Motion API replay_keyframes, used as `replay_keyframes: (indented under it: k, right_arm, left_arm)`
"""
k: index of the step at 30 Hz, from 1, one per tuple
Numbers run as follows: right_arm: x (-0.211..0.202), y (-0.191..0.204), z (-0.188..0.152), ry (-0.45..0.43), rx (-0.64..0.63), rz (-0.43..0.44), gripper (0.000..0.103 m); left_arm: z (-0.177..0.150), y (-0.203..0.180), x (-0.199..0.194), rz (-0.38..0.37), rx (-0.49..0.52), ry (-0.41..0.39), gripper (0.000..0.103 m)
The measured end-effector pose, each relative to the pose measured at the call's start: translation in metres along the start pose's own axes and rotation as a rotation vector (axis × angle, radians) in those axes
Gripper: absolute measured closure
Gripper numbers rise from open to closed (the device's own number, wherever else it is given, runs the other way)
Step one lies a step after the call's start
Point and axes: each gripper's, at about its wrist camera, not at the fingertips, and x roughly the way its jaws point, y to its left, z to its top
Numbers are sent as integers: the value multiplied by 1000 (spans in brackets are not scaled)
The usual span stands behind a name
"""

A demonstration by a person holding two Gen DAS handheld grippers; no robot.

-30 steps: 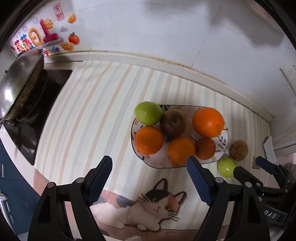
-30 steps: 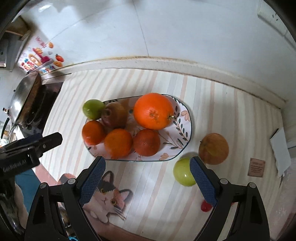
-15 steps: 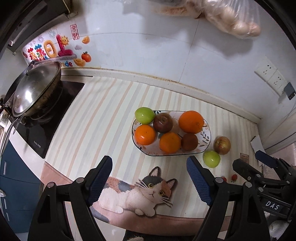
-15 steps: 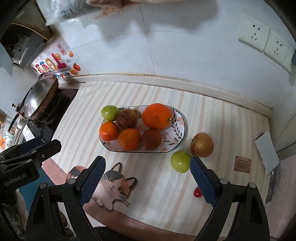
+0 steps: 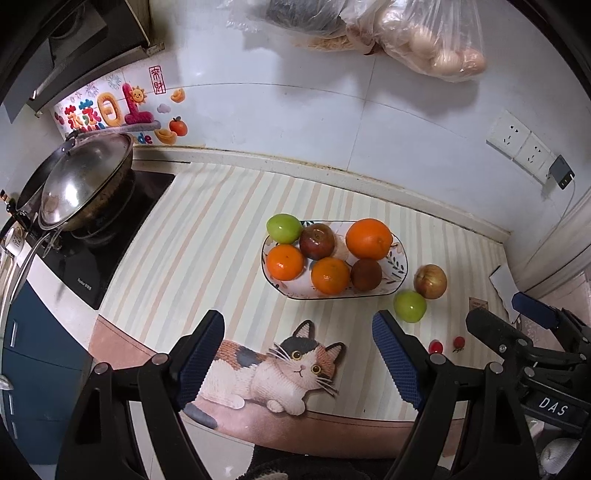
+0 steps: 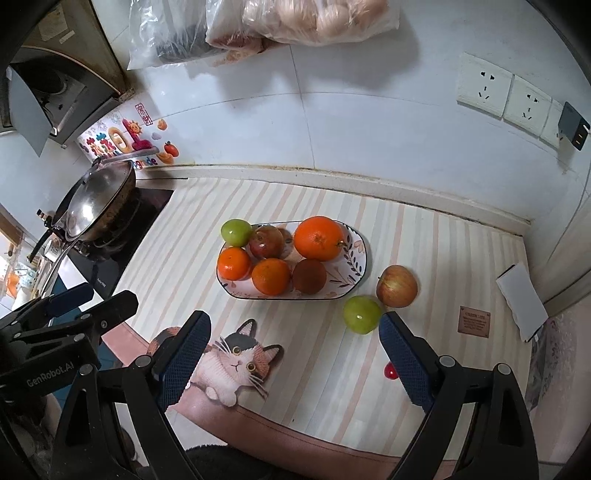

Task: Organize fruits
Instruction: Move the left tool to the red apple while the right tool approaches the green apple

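Fingers on both grippers are spread wide with nothing between them: the left gripper [image 5: 298,354] and the right gripper [image 6: 291,354] both hang above the near edge of the counter, empty, tilted down toward the plate [image 5: 400,266].

Using the plate as the reference: it's an oval floral one sitting on a striped mat [image 5: 207,236], and it's pretty loaded already. On it there's a big orange [image 5: 368,238] at the back right, a dark red apple [image 5: 317,242] left of that, a green apple [image 5: 283,228] hanging over the back-left rim, two smaller oranges along the front [image 5: 285,262] [image 5: 330,275], and a brownish fruit [image 5: 366,274] at the front right that I can't really ID.

Off the plate, just past its right end, a red-yellow apple [image 6: 396,285] and a second green apple [image 6: 362,314] sit close together on the mat. A bit nearer than those are two small red things [image 5: 436,346], maybe cherry tomatoes, hard to tell.

In front of the plate is a cat picture [image 5: 280,369] printed on the mat. Well off to the plate's left there's a lidded wok [image 5: 85,181] on a stove. Behind it is a white tiled wall with plastic bags [image 5: 424,33] hanging up top.
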Motion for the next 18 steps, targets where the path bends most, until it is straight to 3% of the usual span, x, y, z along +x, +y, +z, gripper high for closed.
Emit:
replay_keyframes:
  k: [9, 18]
  right_arm:
    - [11, -23, -2, 22, 84, 36, 8]
    - [52, -119, -22, 92, 316, -50, 8]
  left_arm:
    - [0, -10, 12, 2, 9, 30, 21]
    - [19, -74, 61, 33, 162, 74, 21]
